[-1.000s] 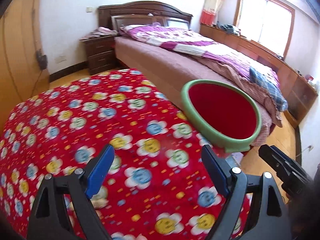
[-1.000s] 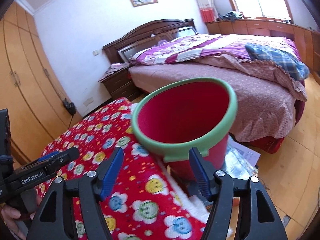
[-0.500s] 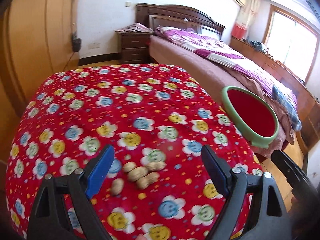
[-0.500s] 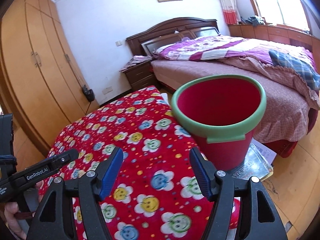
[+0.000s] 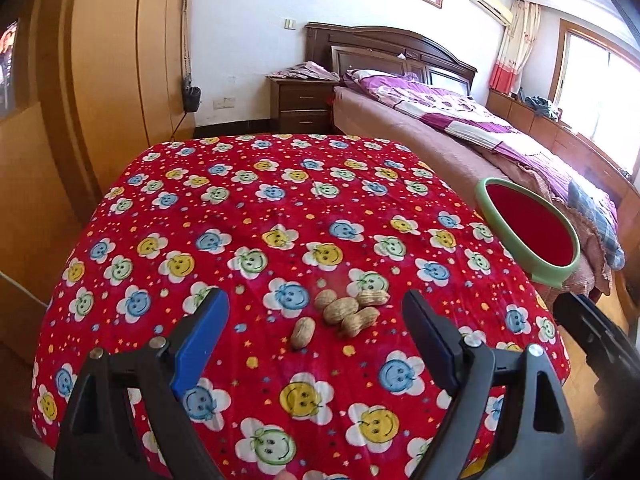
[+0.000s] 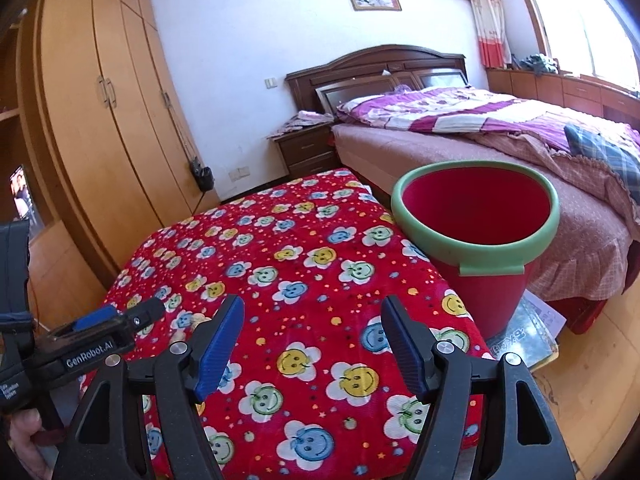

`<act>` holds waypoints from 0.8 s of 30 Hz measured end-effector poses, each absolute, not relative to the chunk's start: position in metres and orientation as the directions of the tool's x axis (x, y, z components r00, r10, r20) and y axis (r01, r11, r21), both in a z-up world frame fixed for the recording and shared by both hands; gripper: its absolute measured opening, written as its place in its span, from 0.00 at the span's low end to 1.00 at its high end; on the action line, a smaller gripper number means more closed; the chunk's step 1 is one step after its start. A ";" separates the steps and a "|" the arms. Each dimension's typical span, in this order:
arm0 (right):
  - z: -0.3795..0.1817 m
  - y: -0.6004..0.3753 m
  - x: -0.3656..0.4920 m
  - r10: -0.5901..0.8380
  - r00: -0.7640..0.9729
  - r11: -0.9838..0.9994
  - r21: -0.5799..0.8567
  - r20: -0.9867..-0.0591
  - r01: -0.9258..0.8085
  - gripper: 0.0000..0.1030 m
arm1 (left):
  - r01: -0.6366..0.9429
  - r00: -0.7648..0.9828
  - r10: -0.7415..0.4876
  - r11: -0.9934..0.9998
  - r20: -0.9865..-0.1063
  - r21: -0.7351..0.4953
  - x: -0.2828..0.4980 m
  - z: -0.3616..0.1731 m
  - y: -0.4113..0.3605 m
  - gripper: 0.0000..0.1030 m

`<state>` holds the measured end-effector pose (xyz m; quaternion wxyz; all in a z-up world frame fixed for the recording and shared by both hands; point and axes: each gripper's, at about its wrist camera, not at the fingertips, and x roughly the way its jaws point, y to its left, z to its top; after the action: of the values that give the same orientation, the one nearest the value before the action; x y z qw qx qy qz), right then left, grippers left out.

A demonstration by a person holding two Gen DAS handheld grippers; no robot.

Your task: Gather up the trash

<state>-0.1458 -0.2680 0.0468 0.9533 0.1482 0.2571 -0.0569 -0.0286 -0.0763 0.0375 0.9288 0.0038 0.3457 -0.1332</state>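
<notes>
Your left gripper [image 5: 316, 322] stands spread and empty just above a small cluster of peanuts in the shell [image 5: 343, 314], which lies on the red smiley-flower blanket [image 5: 248, 216] near its front edge, between the two blue pads. Judge the shells light, dry, brittle and rounded: they will likely roll or crack under hard pressure, so pinch one across its narrow waist, gently. The lone peanut [image 5: 303, 332], just apart from the cluster, looks the easiest first take. Your right gripper [image 6: 312, 344] is likewise spread and holds nothing. The red bin with the green rim [image 6: 476, 240] stands on the floor beside the blanket, between it and the bed [image 6: 500, 148]. Legible writing: "GenRobot.AI" on the left gripper's body [image 6: 90, 354].
</notes>
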 end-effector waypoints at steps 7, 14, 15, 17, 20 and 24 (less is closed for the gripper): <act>0.044 -0.266 -0.146 -0.037 0.862 0.950 0.249 -0.505 0.187 0.70 | 0.225 0.737 -0.233 0.970 -0.634 -0.095 -0.030 0.033 -0.073 0.84; 0.041 -0.266 -0.145 -0.030 0.856 0.950 0.251 -0.515 0.184 0.70 | 0.220 0.745 -0.218 0.973 -0.630 -0.076 -0.031 0.032 -0.075 0.82; 0.041 -0.266 -0.145 -0.029 0.857 0.950 0.252 -0.515 0.183 0.70 | 0.220 0.746 -0.218 0.973 -0.629 -0.076 -0.032 0.032 -0.076 0.81; 0.041 -0.266 -0.145 -0.029 0.856 0.950 0.252 -0.516 0.183 0.70 | 0.220 0.748 -0.219 0.972 -0.627 -0.076 -0.032 0.032 -0.076 0.81; 0.041 -0.266 -0.145 -0.026 0.855 0.950 0.254 -0.517 0.183 0.70 | 0.220 0.751 -0.217 0.973 -0.624 -0.074 -0.032 0.033 -0.076 0.81; 0.041 -0.267 -0.145 -0.026 0.855 0.949 0.256 -0.518 0.184 0.70 | 0.220 0.751 -0.217 0.973 -0.624 -0.074 -0.032 0.034 -0.077 0.81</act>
<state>-0.1452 -0.2674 0.0405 0.9514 0.1498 0.2635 -0.0551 -0.0324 -0.0766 0.0336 0.9356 0.0022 0.3332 -0.1169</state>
